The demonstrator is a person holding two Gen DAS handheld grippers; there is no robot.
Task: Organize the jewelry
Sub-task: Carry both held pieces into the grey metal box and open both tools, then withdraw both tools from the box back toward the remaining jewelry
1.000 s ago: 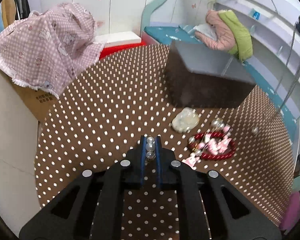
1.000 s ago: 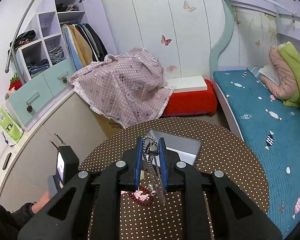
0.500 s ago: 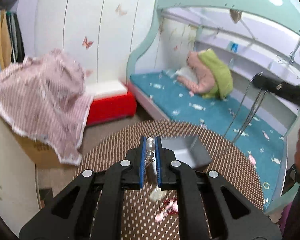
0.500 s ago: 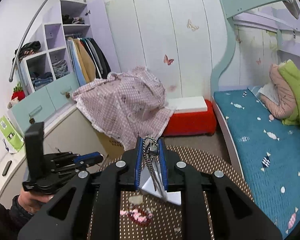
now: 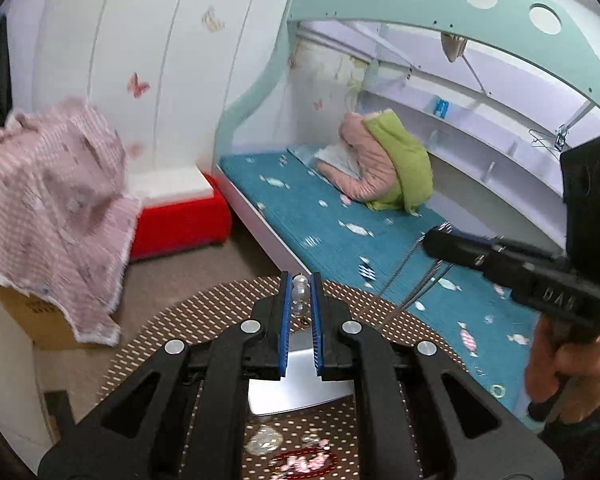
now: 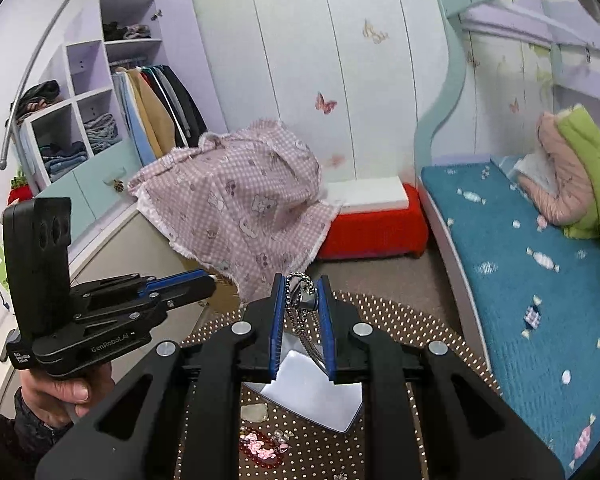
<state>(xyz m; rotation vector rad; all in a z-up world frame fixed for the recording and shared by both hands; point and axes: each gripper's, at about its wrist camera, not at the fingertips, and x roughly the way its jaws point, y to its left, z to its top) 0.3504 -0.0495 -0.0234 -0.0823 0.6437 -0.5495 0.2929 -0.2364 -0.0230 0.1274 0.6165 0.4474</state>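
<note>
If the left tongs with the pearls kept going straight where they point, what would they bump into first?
Probably the far rim of the dotted table, just past the grey box below the left tongs. They may clear it and reach the floor; depth is unclear.

The left hand-held gripper (image 5: 299, 294) points forward and somewhat downward, its blue-padded jaws drawn close together and pinching a short string of pearly beads (image 5: 299, 295) near the tips. The right hand-held gripper (image 6: 302, 294) is angled much the same, its jaws clamped on a silver chain (image 6: 300, 300) that hangs down between them. Each is carried by a bare hand wrapped around the grip: the left hand (image 6: 60, 394) at the left, the right hand (image 5: 566, 364) at the right, probably dark-sleeved, though both are blurred.
</note>
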